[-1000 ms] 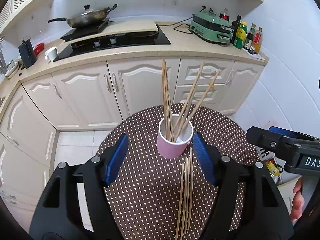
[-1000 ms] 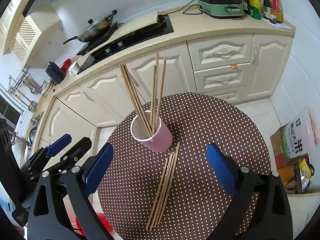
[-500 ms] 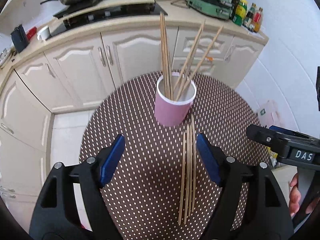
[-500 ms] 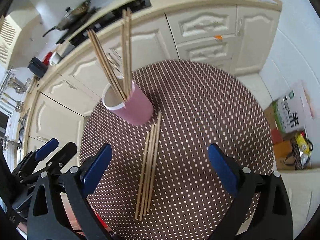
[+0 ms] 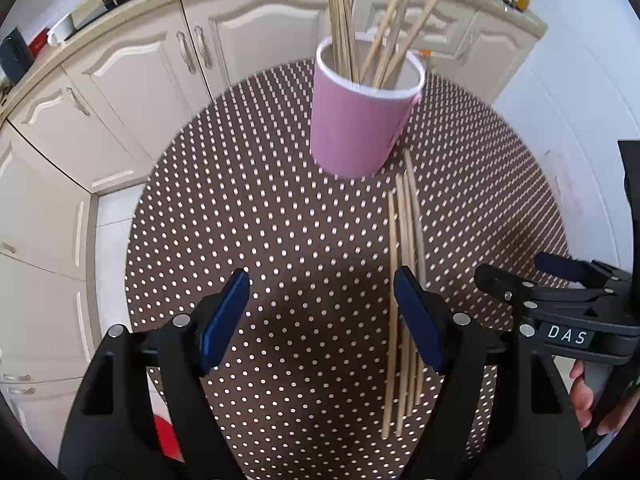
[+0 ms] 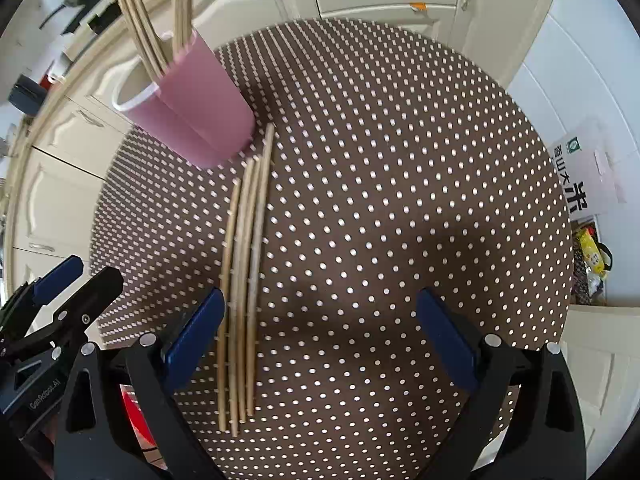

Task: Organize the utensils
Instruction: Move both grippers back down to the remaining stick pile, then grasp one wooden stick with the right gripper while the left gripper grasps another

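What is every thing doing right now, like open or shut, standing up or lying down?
Left gripper: open, holding nothing, above the table.
Right gripper: open, holding nothing.
Pink cup: upright on the table, several chopsticks standing inside.
Loose chopsticks: lying flat side by side, just in front of the cup.
Polka-dot table: holds the cup and the chopsticks.
Cabinet doors: shut.

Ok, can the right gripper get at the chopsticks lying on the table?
Probably yes. The right gripper is open and empty, the chopsticks lie bare beside its left finger, nothing covers them, and the cup stands beyond.
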`<move>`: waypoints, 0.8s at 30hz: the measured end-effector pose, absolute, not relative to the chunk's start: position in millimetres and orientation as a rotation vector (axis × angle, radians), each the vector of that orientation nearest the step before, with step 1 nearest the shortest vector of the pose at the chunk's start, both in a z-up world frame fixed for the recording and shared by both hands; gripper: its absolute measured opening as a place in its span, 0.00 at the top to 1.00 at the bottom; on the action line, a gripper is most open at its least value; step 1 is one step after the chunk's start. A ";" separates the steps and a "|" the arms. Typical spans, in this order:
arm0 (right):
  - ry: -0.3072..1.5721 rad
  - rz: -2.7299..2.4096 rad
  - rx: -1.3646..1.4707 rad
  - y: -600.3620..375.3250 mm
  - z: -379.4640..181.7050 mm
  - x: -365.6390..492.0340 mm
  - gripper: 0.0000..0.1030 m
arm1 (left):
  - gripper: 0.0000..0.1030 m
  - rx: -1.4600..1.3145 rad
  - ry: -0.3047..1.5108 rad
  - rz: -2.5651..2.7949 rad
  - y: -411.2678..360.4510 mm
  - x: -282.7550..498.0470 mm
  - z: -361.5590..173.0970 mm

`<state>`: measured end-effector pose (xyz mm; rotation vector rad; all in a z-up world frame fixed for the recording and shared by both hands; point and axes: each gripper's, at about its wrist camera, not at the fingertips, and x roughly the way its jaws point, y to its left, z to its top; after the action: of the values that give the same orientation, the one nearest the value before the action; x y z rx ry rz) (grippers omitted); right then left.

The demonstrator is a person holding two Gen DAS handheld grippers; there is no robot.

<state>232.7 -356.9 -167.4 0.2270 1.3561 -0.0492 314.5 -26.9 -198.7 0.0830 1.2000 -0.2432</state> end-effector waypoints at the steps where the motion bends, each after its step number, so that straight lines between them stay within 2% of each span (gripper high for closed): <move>1: 1.363 -0.051 0.225 -356.8 -171.1 232.3 0.10 | 0.28 0.094 1.213 -0.245 -27.8 314.9 -204.3; 5: 1.394 -0.061 0.221 -355.8 -184.9 235.1 0.10 | 0.28 0.103 1.250 -0.259 -29.2 316.1 -219.4; 17: 1.456 -0.035 0.202 -331.2 -213.5 245.0 0.29 | 0.28 0.107 1.336 -0.261 -28.1 328.8 -254.0; 24: 1.438 -0.028 0.130 -301.9 -219.0 249.7 0.36 | 0.28 0.092 1.342 -0.252 -24.6 339.6 -257.9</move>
<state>249.7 -301.9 -219.0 0.1298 1.4381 -0.0280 339.6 -24.6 -257.9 0.0921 1.3420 -0.2524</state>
